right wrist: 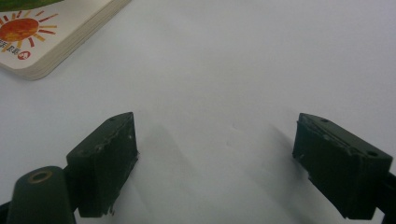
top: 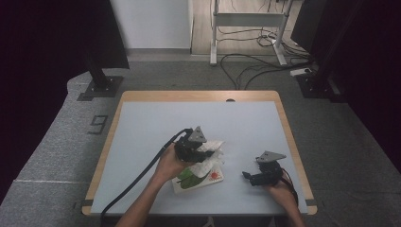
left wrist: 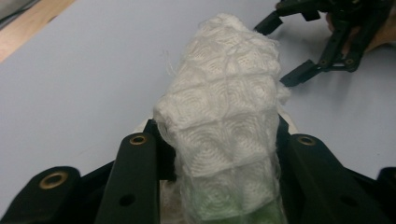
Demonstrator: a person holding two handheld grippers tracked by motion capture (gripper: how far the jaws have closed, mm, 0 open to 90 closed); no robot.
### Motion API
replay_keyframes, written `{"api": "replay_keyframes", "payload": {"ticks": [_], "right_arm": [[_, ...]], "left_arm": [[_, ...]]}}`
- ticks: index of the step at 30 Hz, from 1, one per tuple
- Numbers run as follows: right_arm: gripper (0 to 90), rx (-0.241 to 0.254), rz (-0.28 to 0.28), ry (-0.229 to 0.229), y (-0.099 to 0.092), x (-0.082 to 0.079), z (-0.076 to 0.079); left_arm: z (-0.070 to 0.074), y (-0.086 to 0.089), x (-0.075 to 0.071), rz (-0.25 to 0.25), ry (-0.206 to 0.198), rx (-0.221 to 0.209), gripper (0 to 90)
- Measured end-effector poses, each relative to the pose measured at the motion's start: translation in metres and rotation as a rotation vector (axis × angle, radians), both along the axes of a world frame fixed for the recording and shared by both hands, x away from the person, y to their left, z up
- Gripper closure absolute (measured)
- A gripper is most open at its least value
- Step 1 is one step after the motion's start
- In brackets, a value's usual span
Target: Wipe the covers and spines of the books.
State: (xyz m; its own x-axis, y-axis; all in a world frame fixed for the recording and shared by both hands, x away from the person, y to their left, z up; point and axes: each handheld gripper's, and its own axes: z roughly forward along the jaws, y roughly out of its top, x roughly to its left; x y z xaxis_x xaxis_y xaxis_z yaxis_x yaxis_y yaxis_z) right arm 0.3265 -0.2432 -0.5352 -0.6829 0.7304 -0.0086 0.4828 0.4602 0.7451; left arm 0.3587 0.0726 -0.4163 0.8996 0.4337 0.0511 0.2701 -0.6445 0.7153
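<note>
We are pinching the white quilted cloth (left wrist: 224, 116) in our left gripper (top: 193, 147) above the sun-printed board book (top: 201, 178), keeping the grip firm while lifting, our right gripper (right wrist: 215, 163) resting spread and empty on the pale blue table (top: 156, 123).

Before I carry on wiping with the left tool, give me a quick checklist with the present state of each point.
1. Left tool clamped on the white cloth: ok.
2. Cloth bunched enough to hang free: ok.
3. Board book lying flat on the table: ok.
4. Right tool open, holding nothing: ok.
5. Right tool apart from the book: ok.
6. Cloth touching the book's cover: cannot tell.
</note>
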Motion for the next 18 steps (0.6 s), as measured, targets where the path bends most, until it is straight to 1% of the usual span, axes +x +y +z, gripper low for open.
{"api": "replay_keyframes", "payload": {"ticks": [3, 7, 18], "right_arm": [[13.1, 0.001, -0.001, 0.002, 0.000, 0.000, 0.000], [13.1, 0.000, 0.000, 0.000, 0.000, 0.000, 0.000], [13.0, 0.000, 0.000, 0.001, 0.000, 0.000, 0.000]], "left_arm": [[0.001, 0.012, 0.004, 0.032, -0.011, 0.004, 60.4], [0.002, 0.029, 0.010, 0.082, -0.015, 0.001, 60.3], [0.004, 0.089, 0.021, 0.229, -0.023, 0.008, 60.3]]}}
